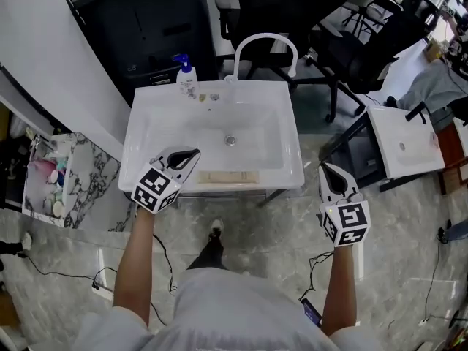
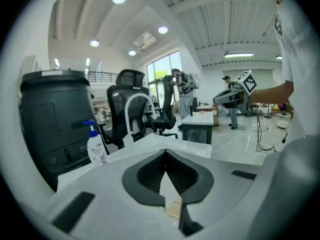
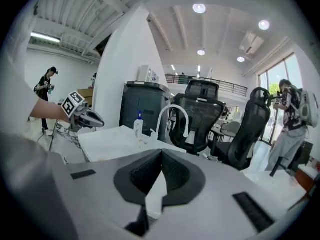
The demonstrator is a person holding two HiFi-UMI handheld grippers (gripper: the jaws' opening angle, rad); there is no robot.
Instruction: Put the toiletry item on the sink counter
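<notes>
Head view shows left gripper and right gripper pressed together, empty; print on the pump bottle is unreadable.

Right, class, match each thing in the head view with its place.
1 pump bottle
2 faucet
3 left gripper
4 right gripper

a over the floor, right of the sink
b back left of the sink
c over the sink's front left
d back rim, middle

Pairs: 1-b, 2-d, 3-c, 4-a
</notes>
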